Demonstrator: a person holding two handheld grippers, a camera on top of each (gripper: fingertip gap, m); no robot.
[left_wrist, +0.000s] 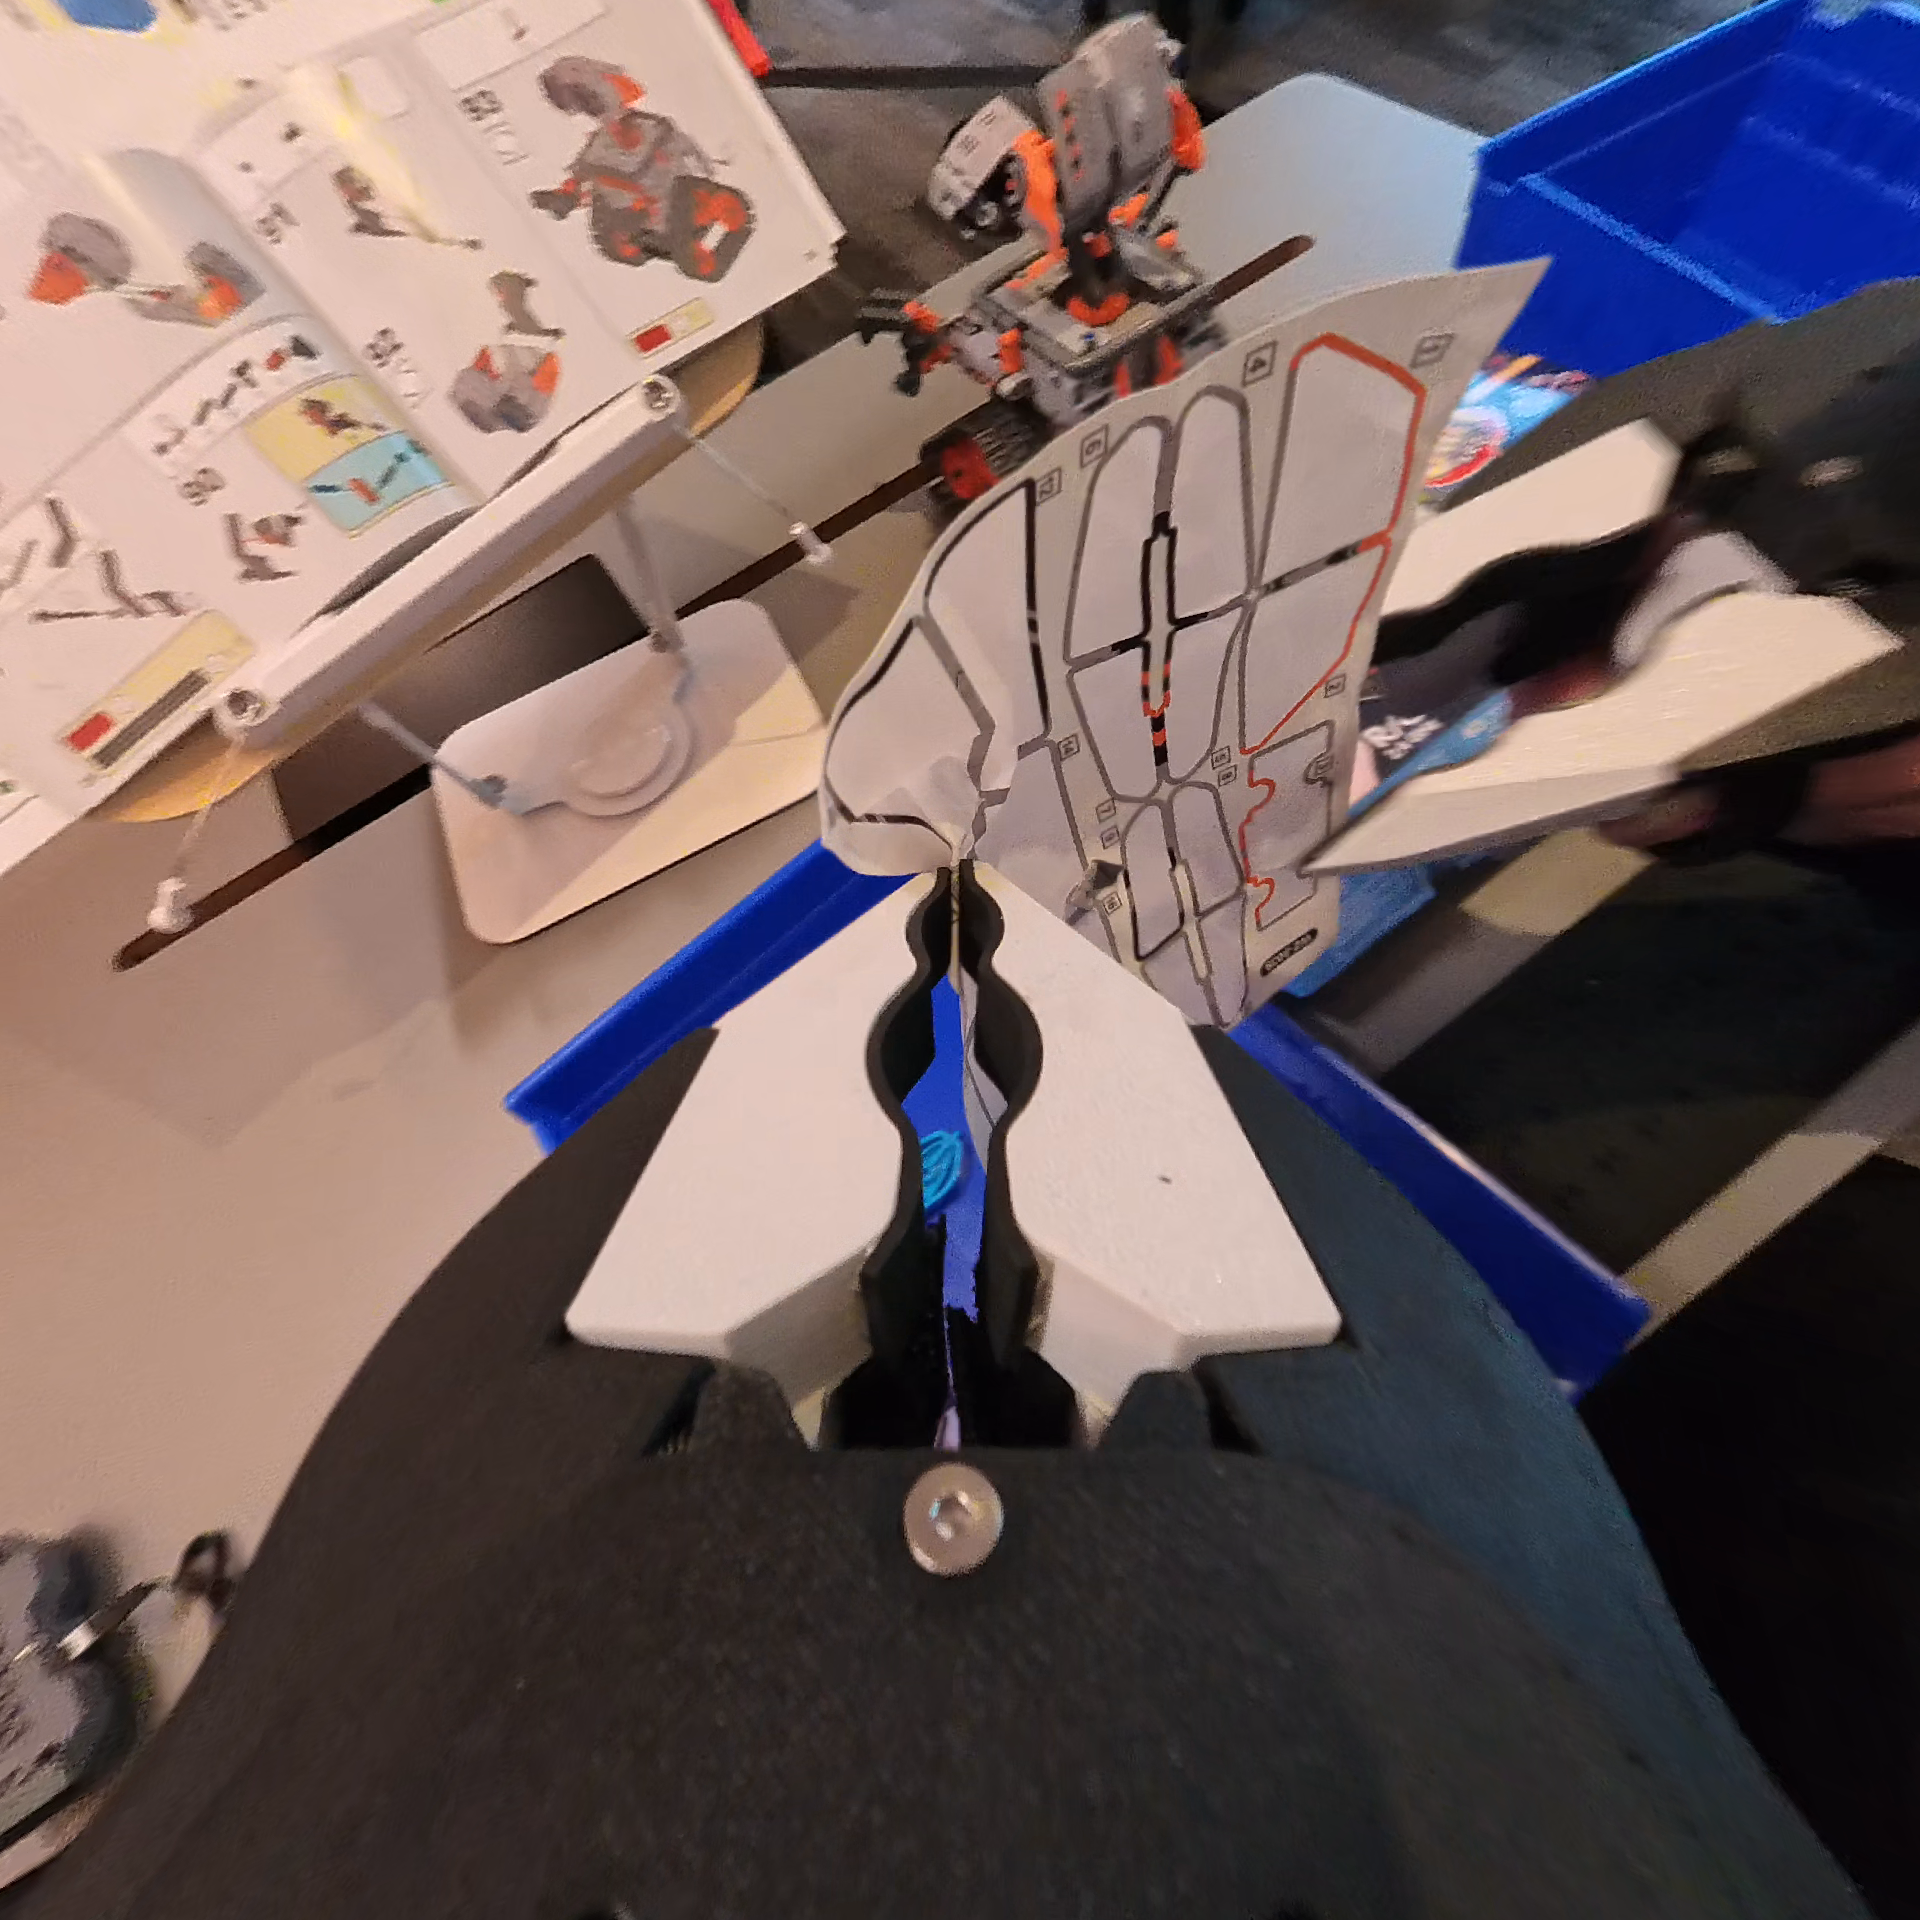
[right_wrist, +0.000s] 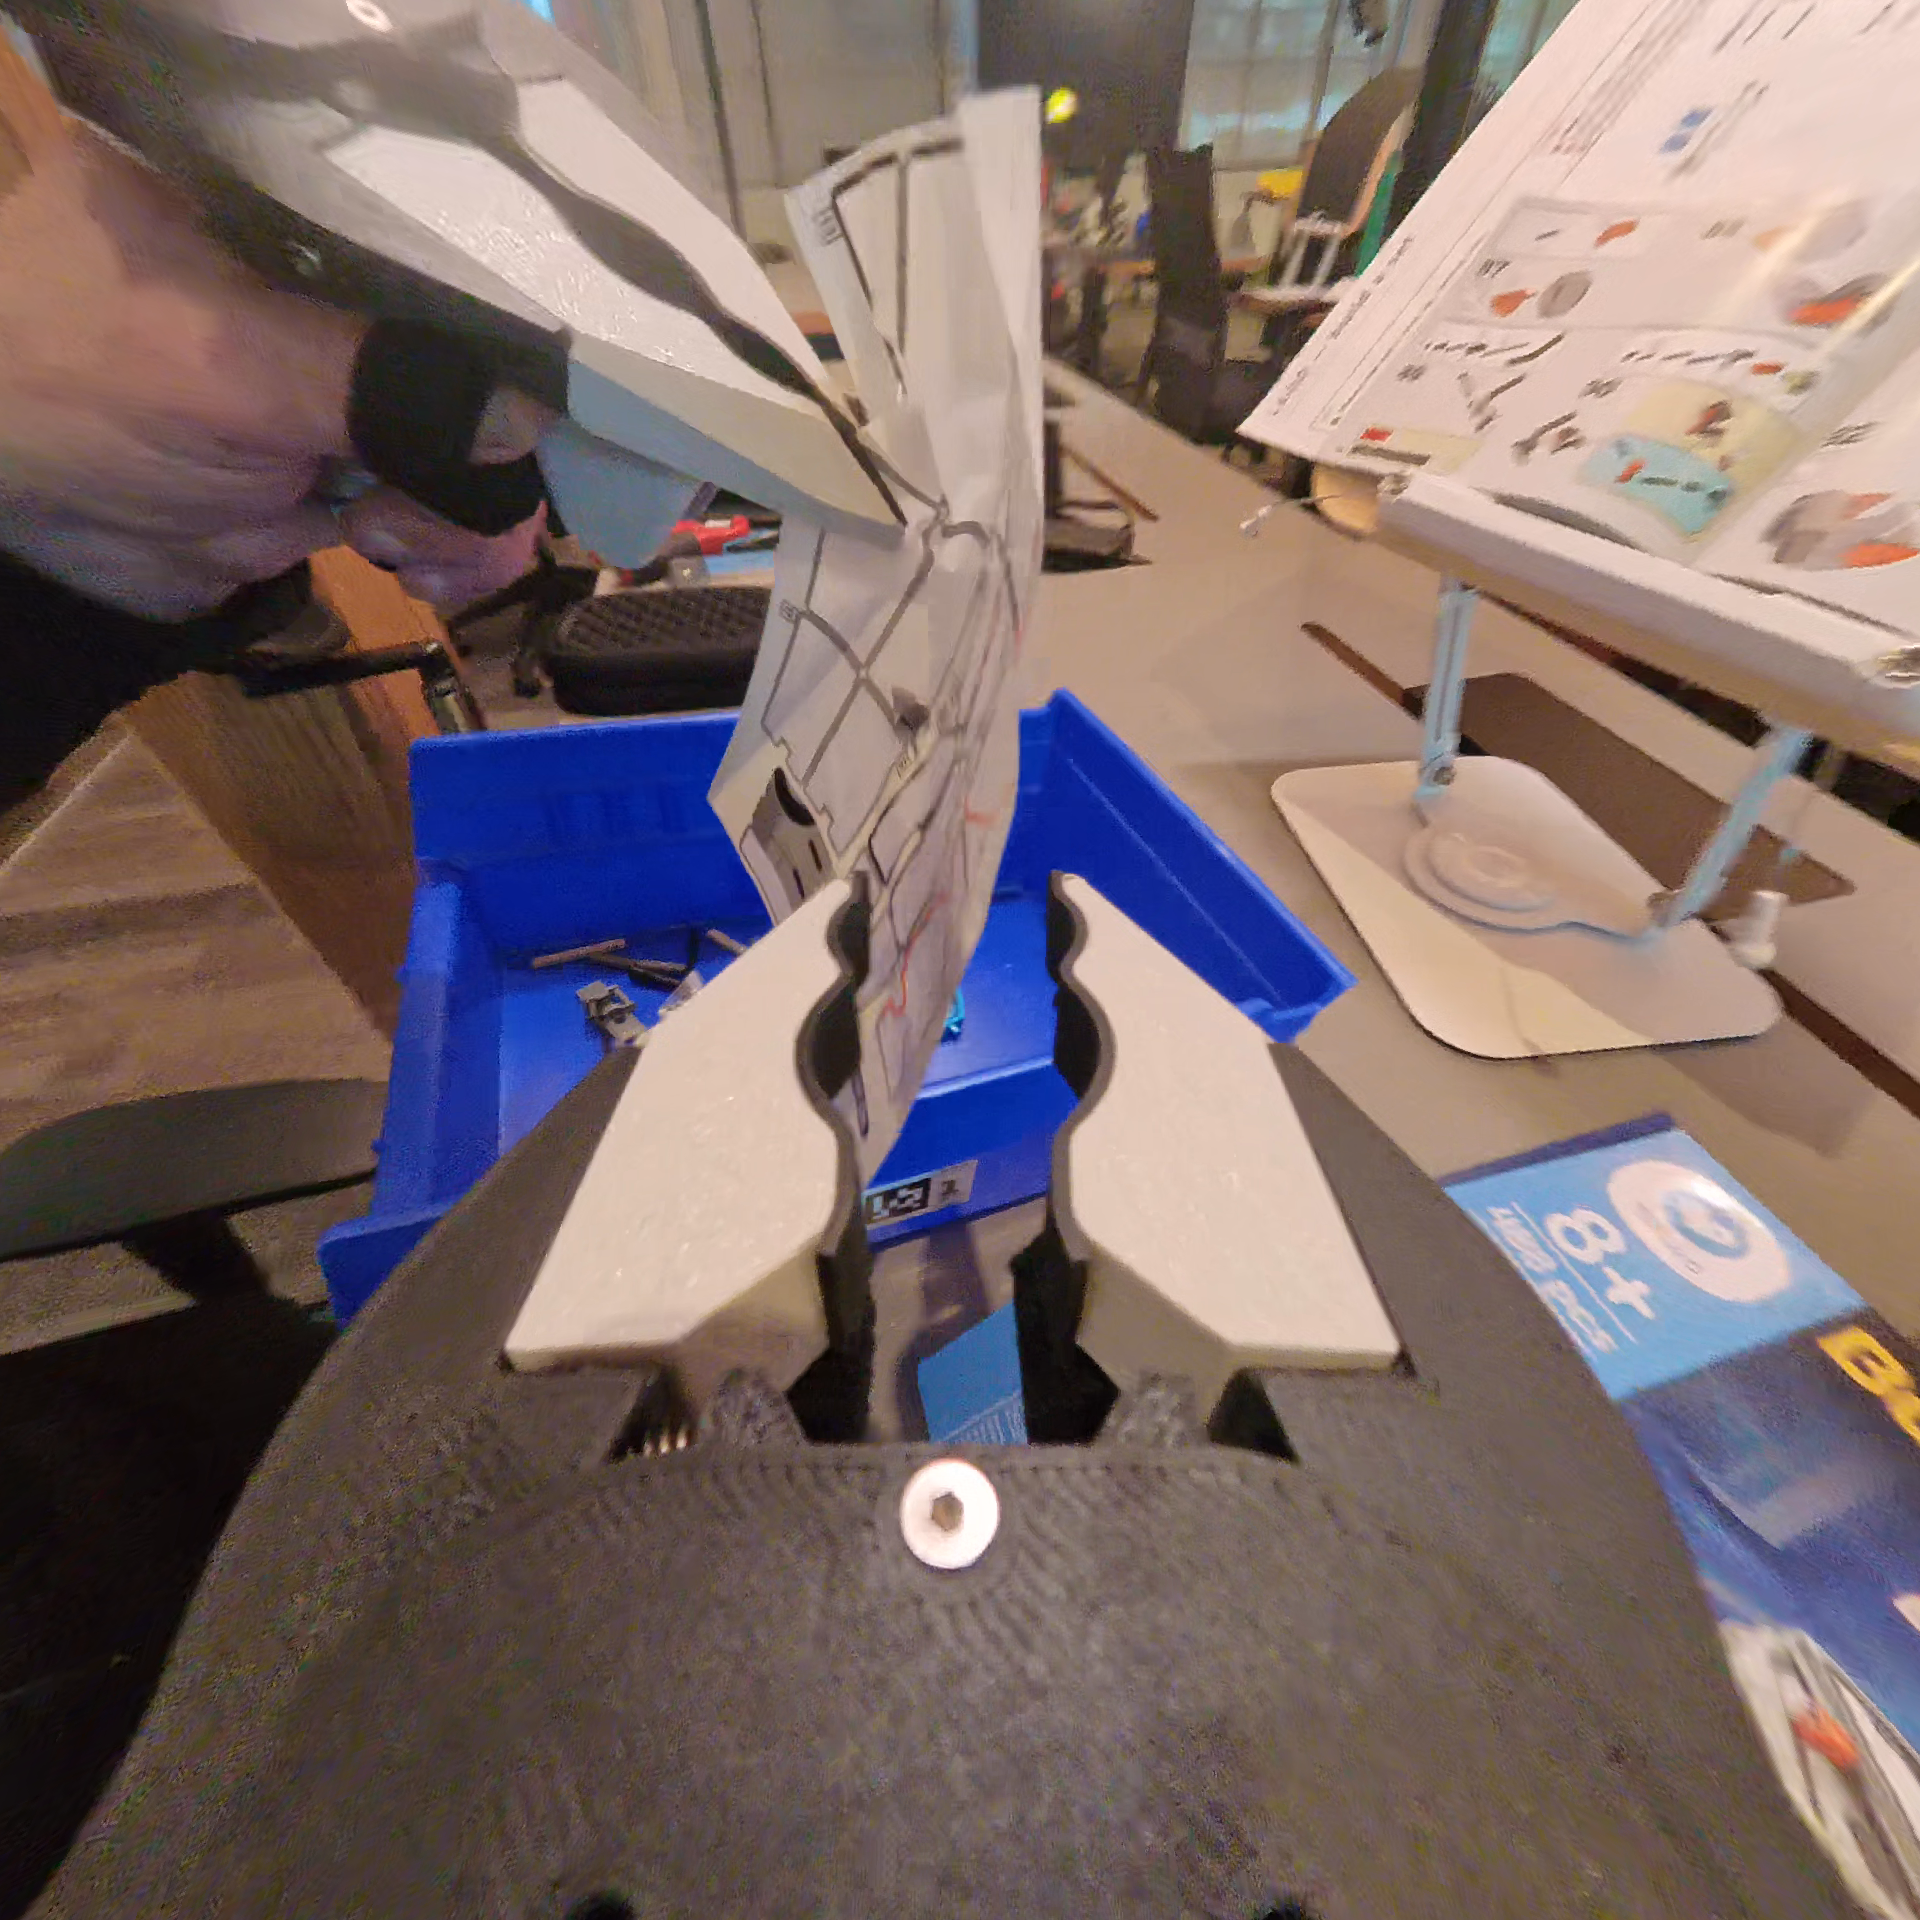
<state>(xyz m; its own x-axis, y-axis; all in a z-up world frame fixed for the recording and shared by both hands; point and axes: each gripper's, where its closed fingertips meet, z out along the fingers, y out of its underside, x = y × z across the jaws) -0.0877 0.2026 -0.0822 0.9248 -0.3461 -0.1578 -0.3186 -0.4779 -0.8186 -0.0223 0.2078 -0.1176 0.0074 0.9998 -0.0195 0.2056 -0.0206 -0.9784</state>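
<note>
One sticker sheet pinched in left tool; right tool open, 1 blue bin below.

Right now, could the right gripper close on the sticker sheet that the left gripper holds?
Probably yes: the right gripper is open, and the lower edge of the sticker sheet hangs between its fingers, over the blue bin. Nothing blocks it.

The left gripper has its jaws pressed together on the sticker sheet; the right gripper stands parted around that sheet's lower edge, just beside it.
</note>
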